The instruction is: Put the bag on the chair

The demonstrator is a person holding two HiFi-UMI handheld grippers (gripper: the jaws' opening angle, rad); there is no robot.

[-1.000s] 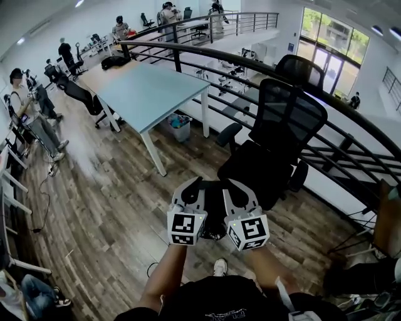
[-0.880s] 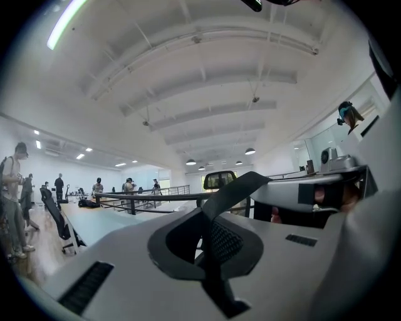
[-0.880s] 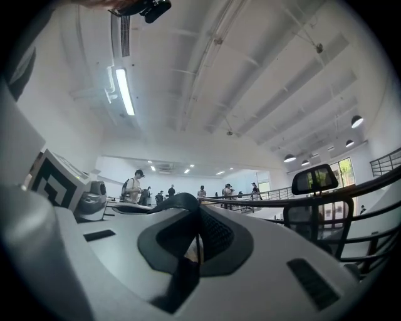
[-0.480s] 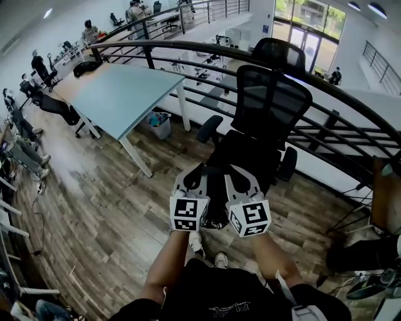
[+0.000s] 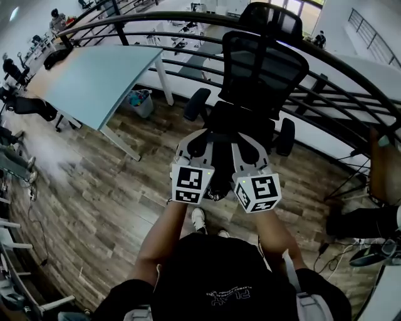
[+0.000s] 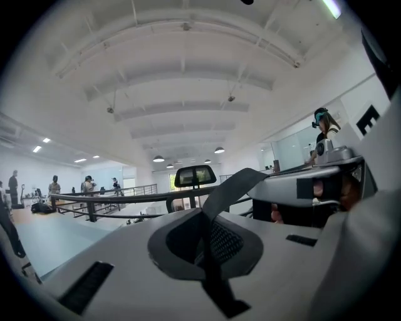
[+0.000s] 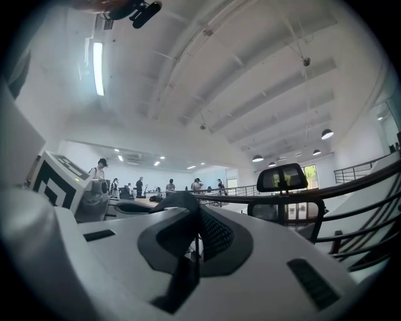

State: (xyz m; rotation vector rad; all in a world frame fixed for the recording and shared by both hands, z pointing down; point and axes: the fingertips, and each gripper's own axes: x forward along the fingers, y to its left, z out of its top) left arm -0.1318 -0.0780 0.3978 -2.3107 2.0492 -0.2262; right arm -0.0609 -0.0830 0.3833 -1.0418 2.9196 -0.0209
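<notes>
The bag (image 5: 216, 180) at centre frame is seen to be of black woven cloth, with a flat webbing strap (image 6: 230, 188) and open mesh. The left gripper (image 6: 203, 232) and right gripper (image 7: 194, 235) are cased in smooth, matt grey-white plastic, and matt black-and-white print is borne by the marker cubes (image 5: 191, 184). The chair (image 5: 263, 69), top centre, is backed in see-through black mesh set in a black plastic frame. The floor (image 5: 94, 207) is laid in streaked grey-brown wood planks with a dull sheen. A smooth pale blue-green top is shown on the table (image 5: 94, 75), upper left. The railing (image 5: 156, 17) is of dark painted metal, and the shirt (image 5: 219, 276) of matt black cloth.
</notes>
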